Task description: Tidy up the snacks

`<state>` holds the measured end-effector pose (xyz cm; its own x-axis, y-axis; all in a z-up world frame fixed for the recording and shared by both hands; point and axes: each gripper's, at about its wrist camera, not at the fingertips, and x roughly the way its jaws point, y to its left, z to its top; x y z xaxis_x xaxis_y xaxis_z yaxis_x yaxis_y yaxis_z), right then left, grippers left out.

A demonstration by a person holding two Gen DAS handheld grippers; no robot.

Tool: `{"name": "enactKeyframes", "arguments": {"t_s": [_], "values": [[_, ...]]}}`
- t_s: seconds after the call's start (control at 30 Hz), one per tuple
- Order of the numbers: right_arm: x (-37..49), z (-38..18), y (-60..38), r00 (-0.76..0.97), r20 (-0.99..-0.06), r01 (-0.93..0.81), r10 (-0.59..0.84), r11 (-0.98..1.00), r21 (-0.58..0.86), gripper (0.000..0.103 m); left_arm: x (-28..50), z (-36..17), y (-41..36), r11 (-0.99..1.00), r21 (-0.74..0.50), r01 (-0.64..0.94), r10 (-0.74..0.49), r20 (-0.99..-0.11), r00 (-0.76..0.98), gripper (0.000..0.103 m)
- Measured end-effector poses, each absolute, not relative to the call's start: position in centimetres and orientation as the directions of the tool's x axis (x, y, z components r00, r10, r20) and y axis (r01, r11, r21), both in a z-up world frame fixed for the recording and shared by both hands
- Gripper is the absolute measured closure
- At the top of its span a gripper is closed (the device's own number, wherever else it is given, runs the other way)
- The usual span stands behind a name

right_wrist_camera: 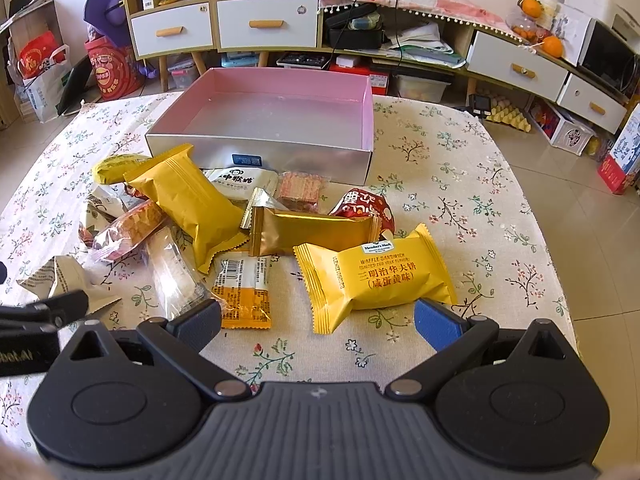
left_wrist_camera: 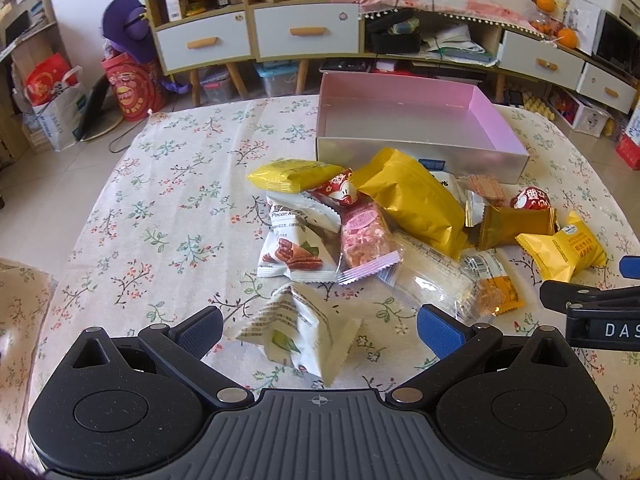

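Both tongs are apart: the left gripper [left_wrist_camera: 318,330] should close gently on the near white packet [left_wrist_camera: 298,330], and the right gripper [right_wrist_camera: 318,320] on the yellow waffle packet [right_wrist_camera: 376,276], then lift them to the far pink box [right_wrist_camera: 256,148].

snacks [right_wrist_camera: 248,232] piled on table [right_wrist_camera: 460,168], box [right_wrist_camera: 260,152] just behind

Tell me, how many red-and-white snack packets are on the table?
2: one red packet lies atop the pile's left side, another at its right near the box. More may be hidden underneath.

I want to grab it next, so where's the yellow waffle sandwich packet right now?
In the right wrist view, the waffle sandwich packet lies on the tablecloth just ahead of the open right gripper, beside the gold bar packet.
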<state>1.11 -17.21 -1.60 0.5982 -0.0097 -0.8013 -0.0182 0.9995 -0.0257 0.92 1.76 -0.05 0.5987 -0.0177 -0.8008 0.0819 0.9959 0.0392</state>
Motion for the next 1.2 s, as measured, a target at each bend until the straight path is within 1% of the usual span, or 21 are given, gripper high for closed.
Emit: {"name": "enactKeyframes", "arguments": {"t_s": [0.2, 0.37, 0.47, 0.63, 0.73, 0.83, 0.9, 1.0, 1.2], "values": [[1.3, -2.8, -17.4, 0.569, -0.822, -0.044, 0.024, 0.999, -0.001, 0.0, 1.3, -1.0, 3.5, 0.991, 0.019, 0.136, -0.068, -0.789, 0.61, 0.0], [1.4, -2.8, -17.4, 0.573, -0.818, -0.073, 0.043, 0.997, 0.001, 0.001, 2.1, -2.0, 5.6, 0.991, -0.021, 0.135, -0.098, -0.795, 0.598, 0.0], [1.7, -2.3, -18.0, 0.581, -0.812, -0.074, 0.056, 0.997, 0.016, 0.001, 2.5, -2.5, 6.8, 0.99, -0.063, 0.123, -0.124, -0.804, 0.582, 0.0], [3.0, -2.2, -19.8, 0.563, -0.822, -0.036, 0.08, 0.997, 0.072, 0.002, 3.1, -3.0, 7.9, 0.979, -0.171, 0.11, -0.203, -0.811, 0.549, 0.003], [4.1, -2.5, -20.8, 0.543, -0.835, -0.004, 0.09, 0.994, 0.105, 0.002, 3.4, -3.1, 7.9, 0.975, -0.189, 0.118, -0.223, -0.806, 0.548, 0.005], [5.0, -3.0, -21.3, 0.535, -0.841, 0.015, 0.076, 0.995, 0.1, 0.003, 3.7, -3.5, 7.4, 0.973, -0.185, 0.135, -0.229, -0.812, 0.537, 0.01], [5.5, -3.3, -21.3, 0.529, -0.845, 0.014, 0.073, 0.995, 0.095, 0.003, 3.8, -3.9, 7.1, 0.974, -0.181, 0.137, -0.227, -0.819, 0.527, 0.015], [6.0, -4.1, -21.2, 0.512, -0.856, 0.008, 0.072, 0.996, 0.089, 0.004, 3.9, -4.4, 6.9, 0.976, -0.17, 0.138, -0.217, -0.83, 0.514, 0.021], [6.5, -5.0, -20.5, 0.513, -0.858, -0.069, 0.031, 0.998, -0.005, 0.002, 3.9, -5.1, 6.7, 0.977, -0.161, 0.136, -0.209, -0.837, 0.506, 0.033]]}}
